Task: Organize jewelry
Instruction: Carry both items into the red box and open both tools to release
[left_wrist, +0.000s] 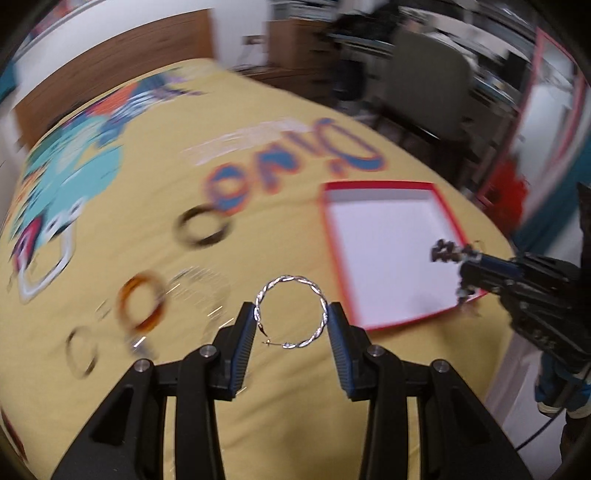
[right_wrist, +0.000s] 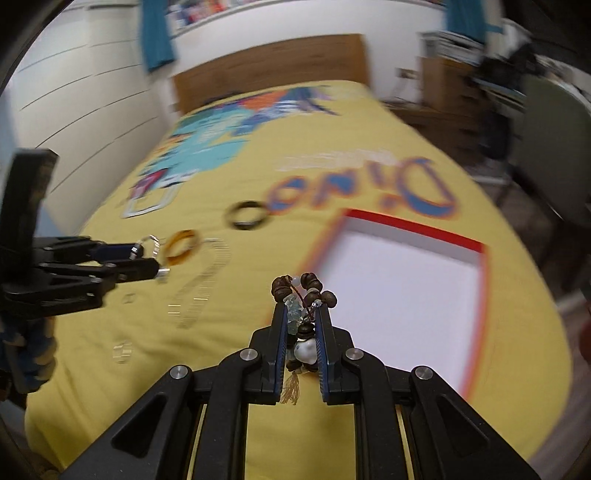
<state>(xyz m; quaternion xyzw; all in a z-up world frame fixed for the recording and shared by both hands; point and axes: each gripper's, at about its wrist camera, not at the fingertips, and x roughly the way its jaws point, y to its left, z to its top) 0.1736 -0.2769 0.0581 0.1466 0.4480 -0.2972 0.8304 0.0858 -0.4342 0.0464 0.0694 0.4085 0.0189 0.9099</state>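
Observation:
My left gripper (left_wrist: 291, 310) is shut on a twisted silver hoop earring (left_wrist: 291, 279), with a pad against each side of the hoop, and holds it above the yellow bedcover. My right gripper (right_wrist: 301, 308) is shut on a bunched brown bead bracelet (right_wrist: 312, 278) with a white bead and a small tassel hanging between the fingers. A shallow red-rimmed box (left_wrist: 376, 185) with a white floor lies open on the cover. In the left wrist view the right gripper (left_wrist: 463, 258) hangs over the box's right part. In the right wrist view the left gripper (right_wrist: 149, 258) is far left of the box (right_wrist: 413, 225).
Loose on the yellow printed bedcover (left_wrist: 280, 424) lie a dark bangle (left_wrist: 184, 229), an amber bangle (left_wrist: 123, 302), a blurred silver chain piece (left_wrist: 199, 288) and a thin ring (left_wrist: 81, 350). A wooden headboard (right_wrist: 269, 62) stands behind, a chair and shelves at right. Motion blurs both views.

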